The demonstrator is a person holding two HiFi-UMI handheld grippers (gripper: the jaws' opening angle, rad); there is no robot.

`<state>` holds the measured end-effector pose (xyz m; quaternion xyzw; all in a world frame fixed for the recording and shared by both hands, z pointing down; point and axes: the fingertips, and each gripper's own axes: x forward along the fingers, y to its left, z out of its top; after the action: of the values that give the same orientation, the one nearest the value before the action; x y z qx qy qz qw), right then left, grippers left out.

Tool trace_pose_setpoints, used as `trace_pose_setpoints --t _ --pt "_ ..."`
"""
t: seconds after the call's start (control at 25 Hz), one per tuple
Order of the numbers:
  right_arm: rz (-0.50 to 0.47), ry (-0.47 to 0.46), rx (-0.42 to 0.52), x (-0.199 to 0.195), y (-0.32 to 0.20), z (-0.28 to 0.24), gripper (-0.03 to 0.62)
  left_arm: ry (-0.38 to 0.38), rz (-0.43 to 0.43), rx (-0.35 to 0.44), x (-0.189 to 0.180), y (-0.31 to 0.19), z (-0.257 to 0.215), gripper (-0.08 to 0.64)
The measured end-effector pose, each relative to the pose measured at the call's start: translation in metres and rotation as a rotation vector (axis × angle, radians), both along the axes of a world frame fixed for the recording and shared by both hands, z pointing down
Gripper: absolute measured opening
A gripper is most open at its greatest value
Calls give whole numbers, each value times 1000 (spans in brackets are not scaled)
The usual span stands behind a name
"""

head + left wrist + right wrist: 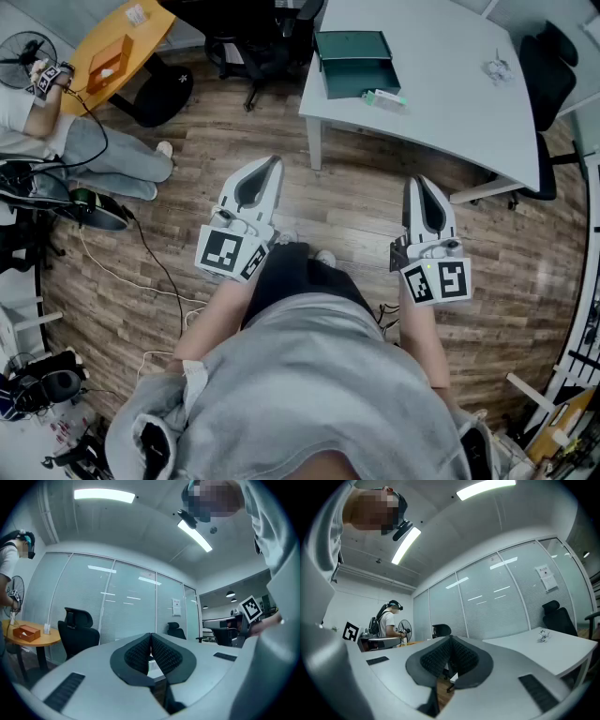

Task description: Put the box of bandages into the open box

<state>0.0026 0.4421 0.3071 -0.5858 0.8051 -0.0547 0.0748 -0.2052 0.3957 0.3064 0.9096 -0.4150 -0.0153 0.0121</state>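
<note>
One wood floor [356, 216] seen under left claw [270, 165] and right claw [418, 184], both pointed forward.

Found white table [450, 103] ahead of the right claw, well apart from its tips.

Spotted round orange table [141, 37] far ahead-left of the left claw, with a seated person [94, 150] near it, well to that claw's left.

Noted dark chair [239, 47] ahead of the left claw, between the two tables.

Read left claw's jaws pressed together tip to tip, with nothing between them. Read the right claw the same: jaws closed, empty.

Saw open box [354, 64] on the white table, ahead and between the claws, near the table's left edge.

Found bandage box [384, 97] lying flat on the table just beside the open box, at its near right corner, outside it and well apart from both claws. Could not tell whether the two touched.

Made out small crumpled wad [497, 67] farther along the table, ahead-right of the right claw.
</note>
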Motion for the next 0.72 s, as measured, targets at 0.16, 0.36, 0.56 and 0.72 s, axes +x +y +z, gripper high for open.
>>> trace_pose_setpoints --t 0.16,0.36,0.56,0.72 --pt "-12 4 5 -3 7 -2 52 -3 -7 -4 0 8 1 20" --pt "-37 -56 35 -1 13 -10 52 -9 -5 -7 2 16 -1 20" --pt "-36 -79 42 0 9 -9 52 -4 -13 -6 0 12 -2 20" --pt "-5 -63 50 0 -3 -8 54 -4 -10 -14 -4 -3 3 20"
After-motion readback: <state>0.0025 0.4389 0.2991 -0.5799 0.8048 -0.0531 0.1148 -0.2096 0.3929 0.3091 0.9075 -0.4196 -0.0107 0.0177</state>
